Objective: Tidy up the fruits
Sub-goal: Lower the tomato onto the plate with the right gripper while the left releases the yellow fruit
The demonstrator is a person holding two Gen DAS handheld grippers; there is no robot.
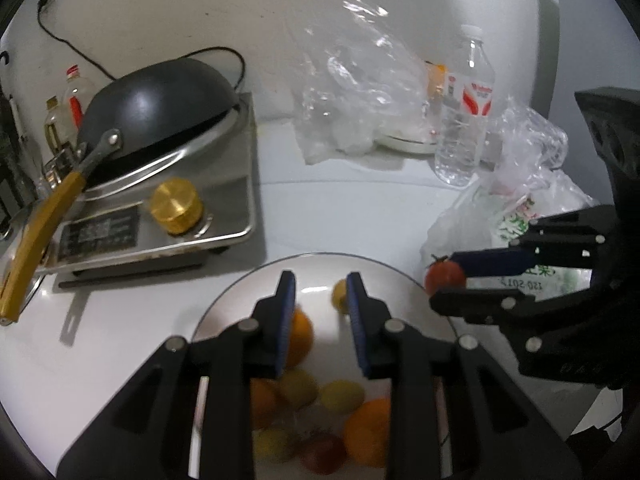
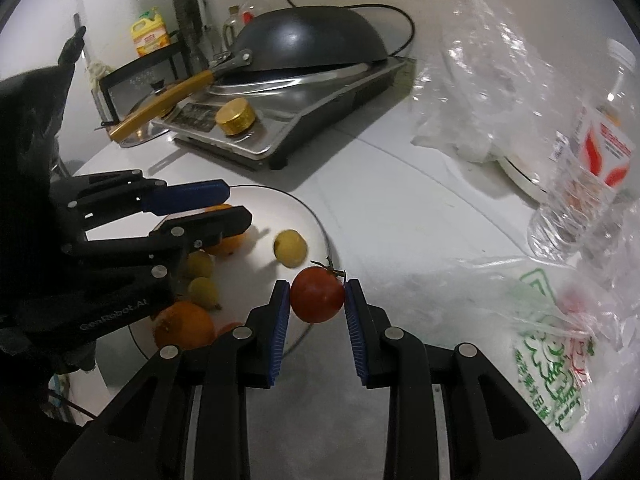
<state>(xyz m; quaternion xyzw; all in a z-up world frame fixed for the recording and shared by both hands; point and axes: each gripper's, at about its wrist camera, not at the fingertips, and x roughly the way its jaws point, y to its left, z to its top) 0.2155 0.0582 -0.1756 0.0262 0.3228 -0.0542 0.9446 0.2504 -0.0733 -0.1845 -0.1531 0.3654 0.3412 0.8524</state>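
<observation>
A white plate (image 1: 240, 280) (image 2: 316, 220) holds several fruits: oranges (image 1: 300, 336) (image 2: 184, 326), small yellow fruits (image 1: 339, 296) (image 2: 290, 248) and a reddish one at the near edge. My left gripper (image 1: 320, 280) (image 2: 238, 204) hovers over the plate, jaws drawn close with nothing between them. My right gripper (image 2: 317, 286) (image 1: 440, 280) is shut on a small red tomato (image 2: 318, 294) (image 1: 446, 274) with a green stem. It holds the tomato in the air just beside the plate's right rim.
An upturned black wok (image 1: 160, 96) with a golden handle lies on a steel cooker (image 1: 224, 208) at the back left. Clear plastic bags (image 1: 360, 92), a water bottle (image 1: 464, 120) and a printed bag (image 2: 552, 360) crowd the right. Oil bottles (image 2: 148, 36) stand by the wall.
</observation>
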